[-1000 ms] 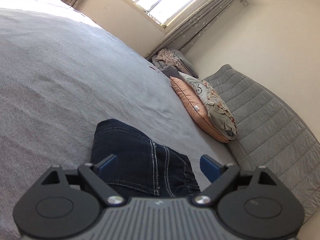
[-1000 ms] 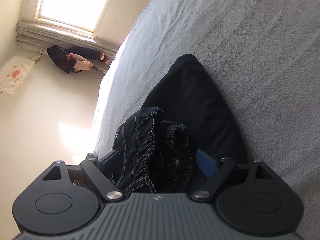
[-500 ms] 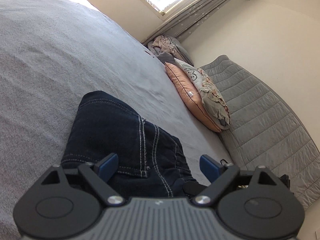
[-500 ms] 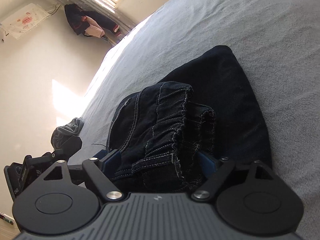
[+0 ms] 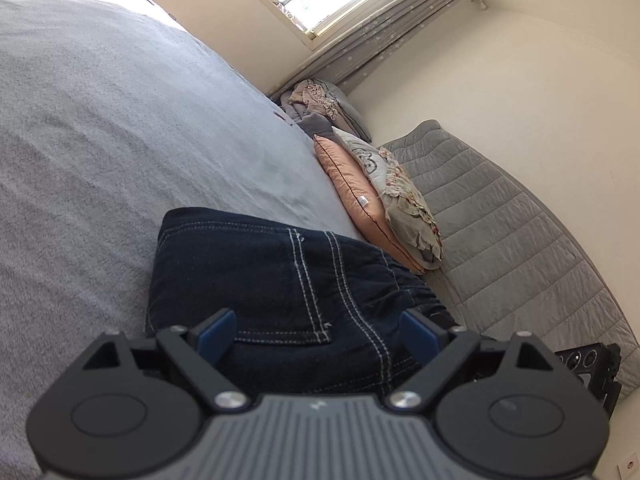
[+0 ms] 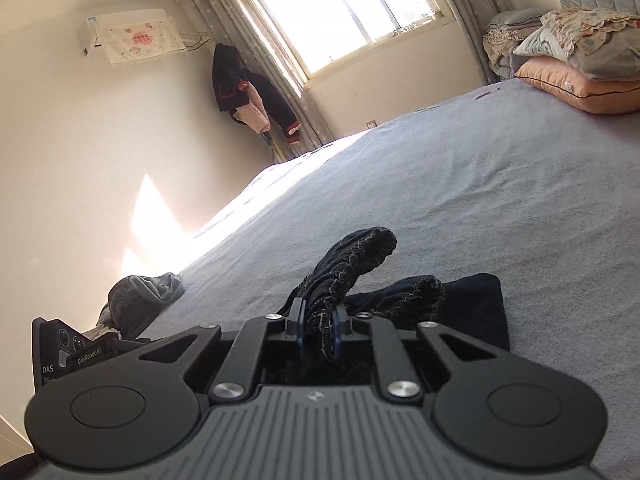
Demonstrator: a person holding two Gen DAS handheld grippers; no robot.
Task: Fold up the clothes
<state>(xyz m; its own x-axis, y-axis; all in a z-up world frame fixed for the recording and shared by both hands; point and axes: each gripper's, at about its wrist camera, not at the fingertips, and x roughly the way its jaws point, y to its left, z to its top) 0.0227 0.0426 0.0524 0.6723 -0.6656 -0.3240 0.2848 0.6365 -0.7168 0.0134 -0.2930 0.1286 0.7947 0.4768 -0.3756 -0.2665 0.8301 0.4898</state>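
Note:
Dark blue jeans with white stitching lie folded on the grey bed cover. My left gripper is open, its blue pads on either side of the jeans' near edge. In the right wrist view my right gripper is shut on the gathered waistband of the jeans, which sticks up between the pads. The rest of the jeans lies flat on the bed to the right.
Pink and patterned pillows and a grey quilted headboard lie to the right. Another garment pile sits at the bed's left edge. The other gripper's body shows at lower left. A window is behind.
My right gripper has closed on the jeans' waistband and swung round to face the window. My left gripper has stayed open while more of the jeans came into its view.

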